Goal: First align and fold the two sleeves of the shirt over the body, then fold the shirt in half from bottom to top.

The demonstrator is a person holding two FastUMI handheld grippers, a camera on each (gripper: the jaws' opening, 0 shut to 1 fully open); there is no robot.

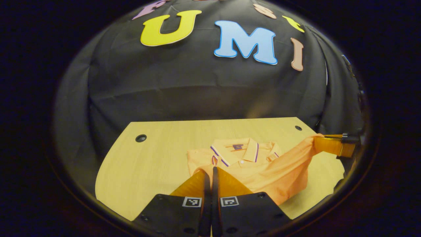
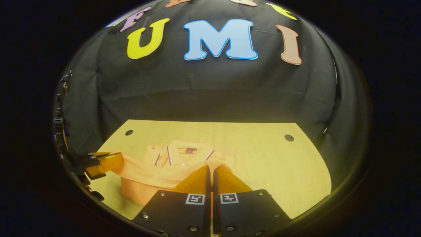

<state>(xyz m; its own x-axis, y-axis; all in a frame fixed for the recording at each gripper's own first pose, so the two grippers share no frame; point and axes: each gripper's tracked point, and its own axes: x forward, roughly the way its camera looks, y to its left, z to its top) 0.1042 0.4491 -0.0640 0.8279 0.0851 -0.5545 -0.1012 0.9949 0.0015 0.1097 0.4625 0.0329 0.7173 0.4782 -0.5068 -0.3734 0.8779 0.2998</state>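
Both the left gripper (image 1: 212, 171) and right gripper (image 2: 210, 169) are clamped on the lifted hem of the orange polo shirt (image 1: 263, 168), whose collar (flat on the pale wooden table (image 1: 148, 158)) lies straight ahead.

We see a pale wooden tabletop (image 1: 148, 164) with a small dark round hole (image 1: 140, 138) near each far corner. On it lies an orange polo shirt (image 1: 243, 161), its striped collar (image 2: 189, 151) toward the far edge, its near hem raised off the wood.
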